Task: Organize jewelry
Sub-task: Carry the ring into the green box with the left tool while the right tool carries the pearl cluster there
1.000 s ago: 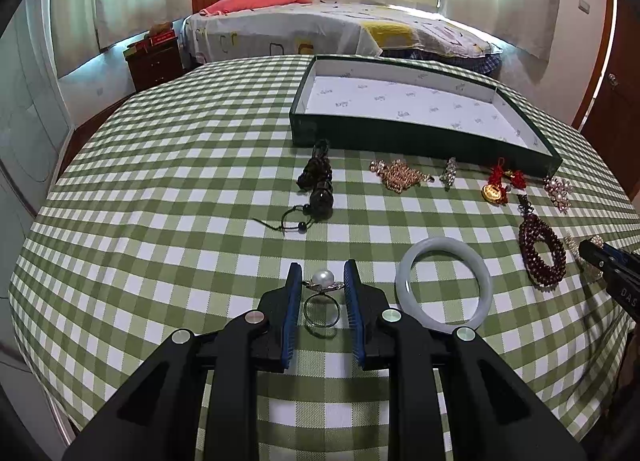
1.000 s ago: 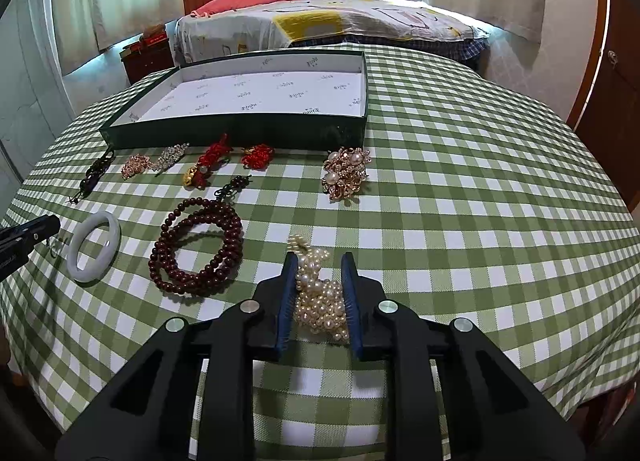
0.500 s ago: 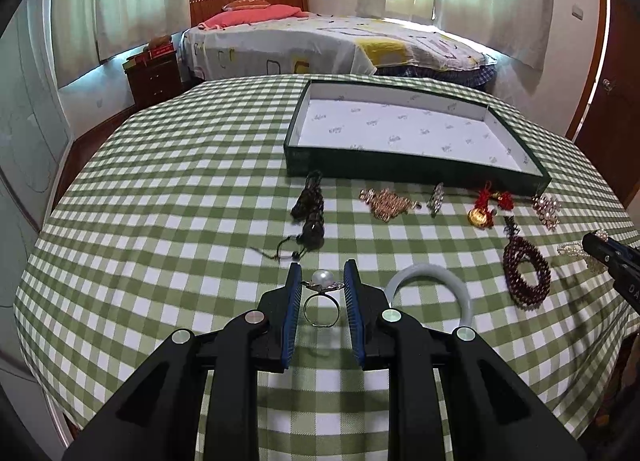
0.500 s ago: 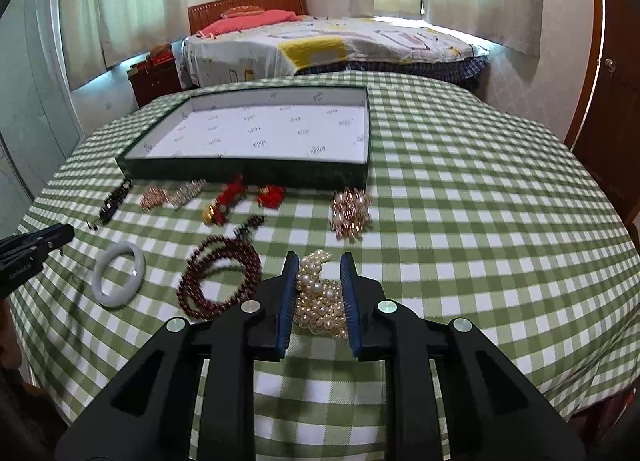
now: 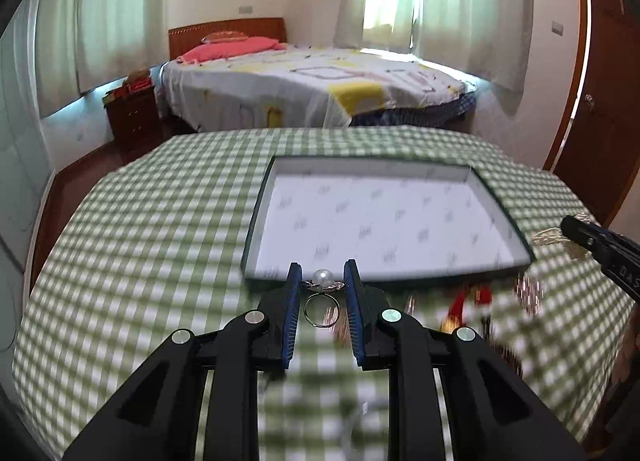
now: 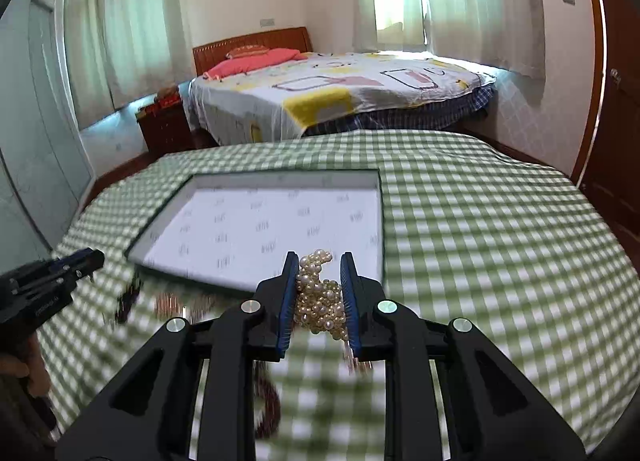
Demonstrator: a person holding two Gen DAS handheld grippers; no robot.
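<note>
1. The ring [image 5: 321, 293], with a pearl on top, is pinched between the fingers of the left tool [image 5: 320, 281]. It hangs in the air just in front of the near wall of the tray [image 5: 384, 279]. One second ago it lay on the desk [image 5: 132, 245] beside the white bangle, well back from the tray.
2. The pearl strand [image 6: 318, 297] is bunched between the fingers of the right tool [image 6: 318, 275], which is closed on it. It is also lifted, near the tray's front right corner. Before, it rested on the cloth far in front of the tray.
3. The tray is white inside and nothing lies in it yet. Both views have come much closer to it.
4. The other pieces are blurred streaks on the desk in front of the tray, under the tools.
5. I judge that both picks are finished and the carry is nearly over. Next is to pass over the wall and release, each piece in its own place.
</note>
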